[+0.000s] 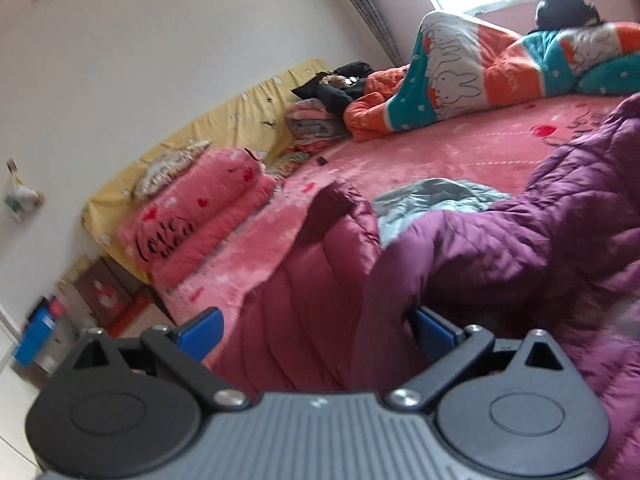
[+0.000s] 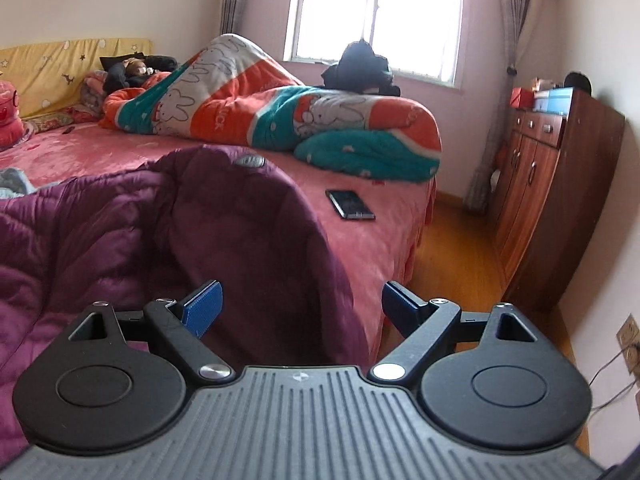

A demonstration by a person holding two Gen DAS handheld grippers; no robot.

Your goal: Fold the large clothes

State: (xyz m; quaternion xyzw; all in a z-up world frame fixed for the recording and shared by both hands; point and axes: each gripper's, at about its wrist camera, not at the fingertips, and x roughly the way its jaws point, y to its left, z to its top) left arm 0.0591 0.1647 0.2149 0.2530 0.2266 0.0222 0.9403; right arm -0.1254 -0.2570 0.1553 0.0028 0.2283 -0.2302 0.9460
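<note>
A large purple quilted down coat (image 1: 520, 240) lies spread on the pink bed (image 1: 440, 152). Its maroon sleeve (image 1: 320, 280) runs down toward my left gripper (image 1: 316, 326), which is open with its blue pads on either side of the sleeve. In the right wrist view the coat (image 2: 100, 232) covers the left half, with a rounded purple part (image 2: 256, 240) reaching between the blue pads of my right gripper (image 2: 300, 306), which is open wide. A grey garment (image 1: 432, 200) lies under the coat.
A rabbit-print orange and teal quilt (image 2: 256, 104) is heaped at the back of the bed with black clothes (image 2: 360, 68) on it. A phone (image 2: 350, 204) lies on the bed (image 2: 380, 240). A pink folded blanket (image 1: 200, 208), a yellow headboard (image 1: 240, 120) and a wooden cabinet (image 2: 552, 184) are in view.
</note>
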